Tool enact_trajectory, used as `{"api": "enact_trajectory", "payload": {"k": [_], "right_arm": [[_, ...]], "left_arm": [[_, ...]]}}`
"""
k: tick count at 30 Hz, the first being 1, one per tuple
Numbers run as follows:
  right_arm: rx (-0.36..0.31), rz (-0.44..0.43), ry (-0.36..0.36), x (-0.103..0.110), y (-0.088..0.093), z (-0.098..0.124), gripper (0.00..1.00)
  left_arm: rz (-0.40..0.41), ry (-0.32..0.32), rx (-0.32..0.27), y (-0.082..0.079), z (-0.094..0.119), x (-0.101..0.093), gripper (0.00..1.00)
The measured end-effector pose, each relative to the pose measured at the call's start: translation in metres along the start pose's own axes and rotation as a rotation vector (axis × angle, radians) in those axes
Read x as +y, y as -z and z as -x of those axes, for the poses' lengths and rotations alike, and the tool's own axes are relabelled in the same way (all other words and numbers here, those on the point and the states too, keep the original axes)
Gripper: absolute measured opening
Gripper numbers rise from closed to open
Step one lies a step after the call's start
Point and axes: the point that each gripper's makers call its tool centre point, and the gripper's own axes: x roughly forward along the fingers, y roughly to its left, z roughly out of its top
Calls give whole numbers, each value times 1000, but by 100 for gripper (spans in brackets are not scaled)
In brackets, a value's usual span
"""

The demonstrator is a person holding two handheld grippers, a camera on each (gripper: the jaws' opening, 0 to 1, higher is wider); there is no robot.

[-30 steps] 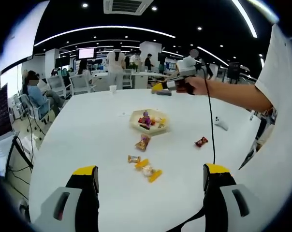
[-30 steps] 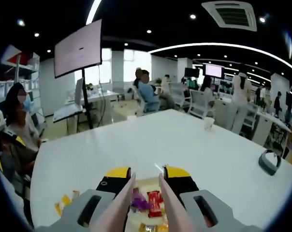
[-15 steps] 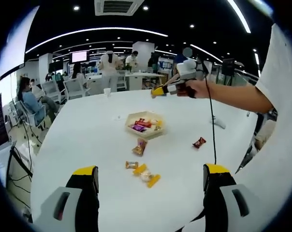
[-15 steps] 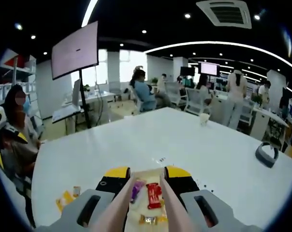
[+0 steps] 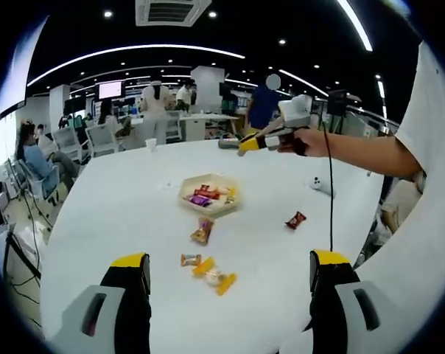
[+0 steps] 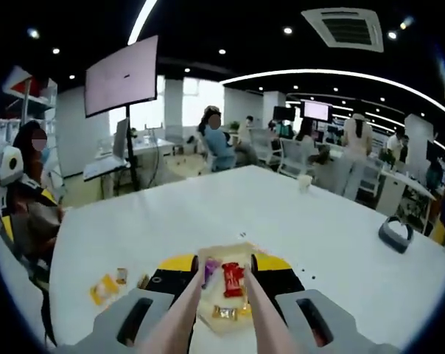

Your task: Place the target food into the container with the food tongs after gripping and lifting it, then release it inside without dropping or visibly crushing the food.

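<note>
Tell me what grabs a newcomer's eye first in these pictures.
The shallow tray of bright wrapped snacks sits mid-way across the big white table. More wrappers lie loose nearer the left gripper, with a red one off alone. In the right gripper view, the tongs held by the right gripper frame that same tray.

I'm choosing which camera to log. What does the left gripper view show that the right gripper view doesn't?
Left gripper view alone: the right gripper held above the white table, a red-wrapped candy lying apart, and a white object near the table edge. Right gripper view alone: the tongs framing the tray, and a large screen. Both: the tray of candies and loose yellow wrappers.
</note>
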Motion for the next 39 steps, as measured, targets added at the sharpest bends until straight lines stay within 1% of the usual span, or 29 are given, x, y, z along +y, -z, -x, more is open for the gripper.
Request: {"api": "enact_trajectory", "payload": {"k": [5, 7, 9, 11, 12, 13, 15, 16, 17, 19, 22, 26, 29, 32, 33, 35, 37, 39], "right_arm": [[27, -21, 37, 3, 19, 25, 28], [43, -32, 79, 2, 28, 37, 28], [56, -64, 118, 5, 38, 53, 28], [63, -80, 134, 8, 42, 61, 28], [65, -84, 133, 15, 45, 69, 28], [76, -84, 138, 21, 48, 77, 28], [115, -77, 168, 25, 55, 87, 28], [120, -80, 174, 34, 57, 97, 28], [124, -87, 177, 37, 59, 102, 28], [158, -95, 219, 40, 67, 117, 28], [167, -127, 254, 50, 74, 135, 28], [209, -119, 280, 66, 89, 156, 28], [225, -142, 303, 73, 99, 168, 28], [239, -137, 298, 74, 105, 171, 28], [247, -137, 297, 71, 108, 171, 28], [238, -142, 295, 63, 109, 170, 28], [229, -141, 285, 52, 110, 168, 28], [226, -133, 276, 47, 111, 166, 28]], "left_arm": [[-20, 52, -7, -1, -4, -7, 89], [-31, 74, -9, -1, -5, -8, 89], [-34, 96, -14, -1, -5, -7, 89], [-37, 111, -14, -1, -4, -7, 89], [-46, 127, -25, -3, -1, -9, 89], [-39, 140, -27, -3, -1, -9, 89], [-35, 152, -22, -1, 0, -9, 89], [-40, 177, -14, 2, 0, -11, 89], [-41, 192, -13, 2, 0, -12, 89], [-48, 224, -9, 4, 0, -14, 89], [-50, 260, -11, 7, -4, -15, 89], [-57, 307, -25, 11, -12, -19, 89], [-63, 319, -14, 14, -14, -22, 88], [-51, 333, -25, 11, -10, -27, 89], [-60, 331, -16, 13, -11, -28, 89], [-74, 318, -4, 15, -12, -26, 89], [-65, 303, -2, 14, -14, -24, 89], [-56, 284, -2, 12, -17, -23, 89]]}}
